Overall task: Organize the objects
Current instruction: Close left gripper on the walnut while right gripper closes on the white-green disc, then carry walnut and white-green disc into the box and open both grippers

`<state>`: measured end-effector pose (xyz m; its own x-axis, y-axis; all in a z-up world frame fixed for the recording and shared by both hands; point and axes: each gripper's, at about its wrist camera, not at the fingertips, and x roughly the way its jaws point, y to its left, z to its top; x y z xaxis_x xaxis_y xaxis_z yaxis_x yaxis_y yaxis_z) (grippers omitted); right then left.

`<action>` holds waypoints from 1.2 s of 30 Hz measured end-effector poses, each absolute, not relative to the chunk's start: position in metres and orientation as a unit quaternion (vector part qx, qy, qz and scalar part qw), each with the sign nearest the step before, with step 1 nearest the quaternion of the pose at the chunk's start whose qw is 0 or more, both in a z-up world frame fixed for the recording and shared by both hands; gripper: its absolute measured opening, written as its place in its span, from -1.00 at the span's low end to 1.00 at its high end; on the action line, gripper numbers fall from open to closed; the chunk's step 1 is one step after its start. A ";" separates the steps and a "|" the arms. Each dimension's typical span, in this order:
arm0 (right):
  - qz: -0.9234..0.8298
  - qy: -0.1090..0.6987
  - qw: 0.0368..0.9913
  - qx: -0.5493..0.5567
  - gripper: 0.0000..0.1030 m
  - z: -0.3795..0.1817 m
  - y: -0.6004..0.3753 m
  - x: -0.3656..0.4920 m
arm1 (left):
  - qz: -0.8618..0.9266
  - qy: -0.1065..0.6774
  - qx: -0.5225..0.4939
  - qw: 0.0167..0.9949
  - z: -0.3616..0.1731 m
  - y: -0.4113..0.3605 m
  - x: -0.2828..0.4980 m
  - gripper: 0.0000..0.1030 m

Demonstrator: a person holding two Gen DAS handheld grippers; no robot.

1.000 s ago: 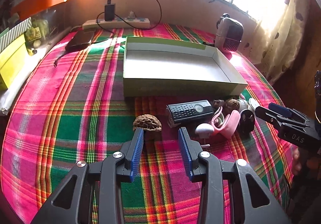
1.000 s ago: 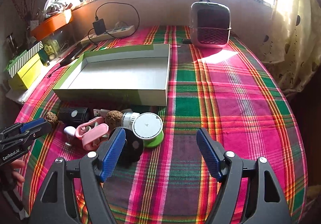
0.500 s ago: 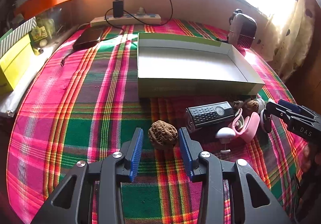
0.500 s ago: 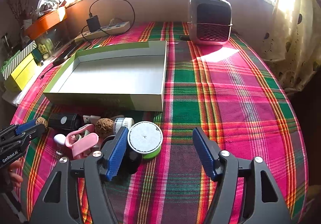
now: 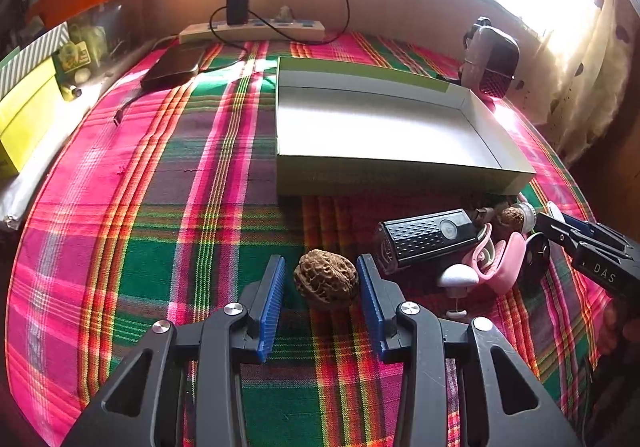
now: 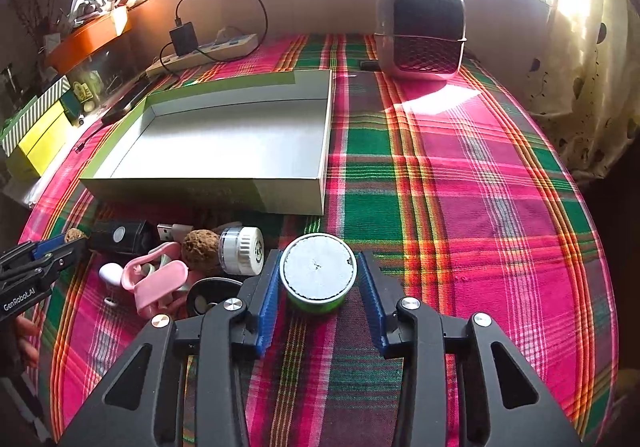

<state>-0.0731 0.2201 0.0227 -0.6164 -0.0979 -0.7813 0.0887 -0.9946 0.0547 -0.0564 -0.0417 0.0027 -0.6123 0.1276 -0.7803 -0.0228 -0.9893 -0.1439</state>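
A brown walnut (image 5: 326, 280) lies on the plaid cloth between the blue pads of my left gripper (image 5: 320, 283); the right pad touches it, the left stands a little off. My right gripper (image 6: 318, 281) straddles a green tin with a silver lid (image 6: 318, 273), pads close on both sides, contact unclear. An empty green-sided box (image 5: 380, 127) lies beyond, also in the right wrist view (image 6: 224, 143). A heap lies in front of it: black speaker (image 5: 424, 237), pink clip (image 5: 506, 261), white mushroom piece (image 5: 458, 275), second walnut (image 6: 199, 247), white cap jar (image 6: 242, 249).
A small heater (image 6: 422, 33) stands at the back right. A power strip with charger (image 5: 252, 31) and a dark power bank (image 5: 174, 67) lie at the back left. Yellow boxes (image 5: 24, 115) sit off the table's left edge. The right gripper shows at the left wrist view's edge (image 5: 592, 247).
My left gripper has moved forward so the walnut sits between its pads. My right gripper has narrowed and moved left around the green tin.
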 end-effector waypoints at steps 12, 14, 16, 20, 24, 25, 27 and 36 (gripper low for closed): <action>-0.899 -0.005 0.052 0.434 -0.32 0.022 0.218 -0.072 | 0.894 -0.072 -0.439 0.049 0.003 -0.044 -0.059 -0.42; -0.899 -0.005 0.052 0.434 -0.32 0.022 0.218 -0.072 | 0.894 -0.072 -0.439 0.048 0.004 -0.045 -0.059 -0.42; -0.900 -0.005 0.051 0.433 -0.32 0.022 0.219 -0.072 | 0.895 -0.071 -0.439 0.047 0.004 -0.045 -0.059 -0.43; -0.900 -0.004 0.049 0.433 -0.32 0.022 0.219 -0.071 | 0.895 -0.068 -0.439 0.043 0.005 -0.046 -0.059 -0.43; -0.903 -0.003 0.047 0.428 -0.32 0.025 0.220 -0.070 | 0.897 -0.063 -0.436 0.045 0.010 -0.046 -0.059 -0.43; -0.904 -0.003 0.046 0.426 -0.32 0.026 0.220 -0.070 | 0.898 -0.061 -0.434 0.046 0.012 -0.045 -0.059 -0.43; -0.905 -0.003 0.046 0.422 -0.32 0.030 0.221 -0.070 | 0.900 -0.058 -0.430 0.048 0.018 -0.045 -0.060 -0.43; -0.914 0.010 0.052 0.401 -0.32 0.059 0.220 -0.079 | 0.905 -0.051 -0.415 0.083 0.049 -0.041 -0.082 -0.43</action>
<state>-0.0789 0.2203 0.0590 -0.6728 -0.0865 -0.7348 0.1027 -0.9944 0.0230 -0.0816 -0.0411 0.0488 -0.6418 0.1919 -0.7424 -0.1069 -0.9811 -0.1611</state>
